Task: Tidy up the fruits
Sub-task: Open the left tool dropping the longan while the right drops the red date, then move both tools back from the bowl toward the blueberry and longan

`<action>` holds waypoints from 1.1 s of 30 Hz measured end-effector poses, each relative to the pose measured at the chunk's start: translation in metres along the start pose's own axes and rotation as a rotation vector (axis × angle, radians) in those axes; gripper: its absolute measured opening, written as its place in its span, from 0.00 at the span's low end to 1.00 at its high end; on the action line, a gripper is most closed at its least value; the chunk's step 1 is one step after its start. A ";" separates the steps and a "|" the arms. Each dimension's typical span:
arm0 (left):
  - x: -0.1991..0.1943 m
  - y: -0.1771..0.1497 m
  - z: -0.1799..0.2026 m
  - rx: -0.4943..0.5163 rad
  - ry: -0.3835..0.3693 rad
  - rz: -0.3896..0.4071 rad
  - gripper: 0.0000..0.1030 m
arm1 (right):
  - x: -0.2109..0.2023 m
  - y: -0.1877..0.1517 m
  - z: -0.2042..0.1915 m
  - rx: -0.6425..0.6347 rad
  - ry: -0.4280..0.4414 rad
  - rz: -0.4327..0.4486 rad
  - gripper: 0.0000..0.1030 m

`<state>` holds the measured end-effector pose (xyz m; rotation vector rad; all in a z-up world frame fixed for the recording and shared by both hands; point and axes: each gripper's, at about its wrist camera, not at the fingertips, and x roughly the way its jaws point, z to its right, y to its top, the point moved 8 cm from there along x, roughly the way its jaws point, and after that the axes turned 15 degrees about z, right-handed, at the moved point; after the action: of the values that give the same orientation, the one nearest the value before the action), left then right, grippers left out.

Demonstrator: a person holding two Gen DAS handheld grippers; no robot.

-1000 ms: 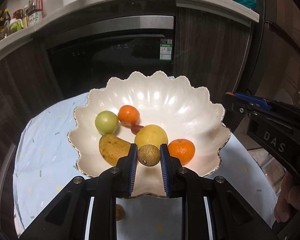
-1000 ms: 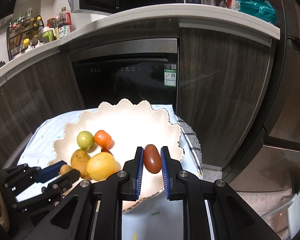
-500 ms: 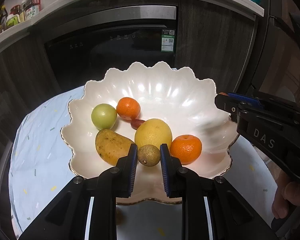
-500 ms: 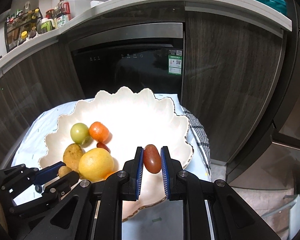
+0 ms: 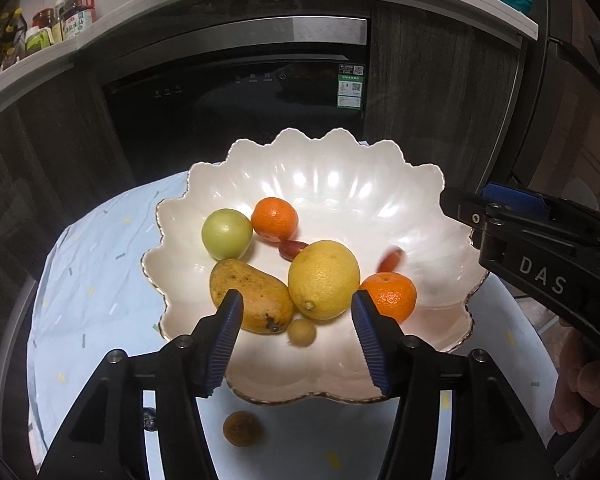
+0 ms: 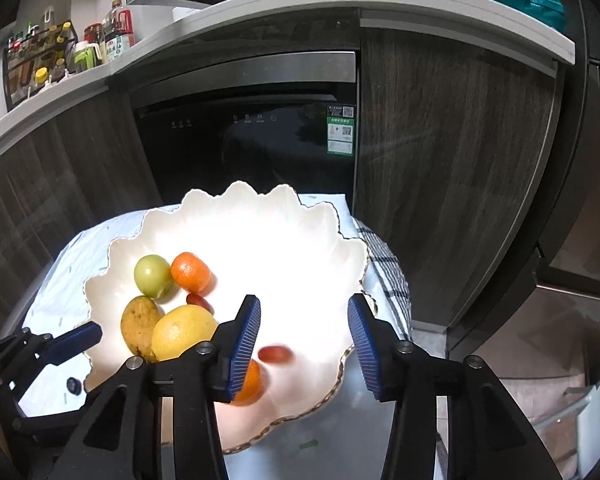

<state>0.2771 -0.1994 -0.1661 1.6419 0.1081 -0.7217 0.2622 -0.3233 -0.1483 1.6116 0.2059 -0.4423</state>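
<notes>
A white scalloped bowl [image 5: 340,184] [image 6: 268,240] holds a green fruit [image 5: 226,233], two oranges [image 5: 275,218] [image 5: 390,295], a mango [image 5: 252,294], a lemon [image 5: 323,279], a dark red date [image 5: 293,249] and a small brown fruit [image 5: 301,332]. My left gripper [image 5: 298,334] is open above the small brown fruit, which lies in the bowl. My right gripper [image 6: 304,344] is open over the bowl's right side; a blurred red date [image 6: 275,353] [image 5: 390,259] lies below it in the bowl.
Another small brown fruit [image 5: 242,428] lies on the light blue cloth [image 5: 92,264] in front of the bowl. A dark berry [image 6: 74,385] lies on the cloth too. A dark oven front [image 5: 236,108] and cabinets stand behind the table.
Both grippers have opened. The left one let the small brown fruit drop into the bowl; the right one let the red date drop into the bowl.
</notes>
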 end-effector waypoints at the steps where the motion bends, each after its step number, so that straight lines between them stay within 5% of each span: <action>1: -0.001 0.000 -0.001 0.001 0.002 0.002 0.55 | -0.002 0.000 0.000 0.002 -0.001 0.002 0.46; 33: -0.071 0.009 -0.036 -0.034 0.071 0.088 0.63 | -0.068 0.018 -0.032 -0.022 0.011 0.075 0.50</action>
<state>0.2391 -0.1454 -0.1211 1.6292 0.0975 -0.5918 0.2124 -0.2845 -0.1037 1.5949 0.1581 -0.3722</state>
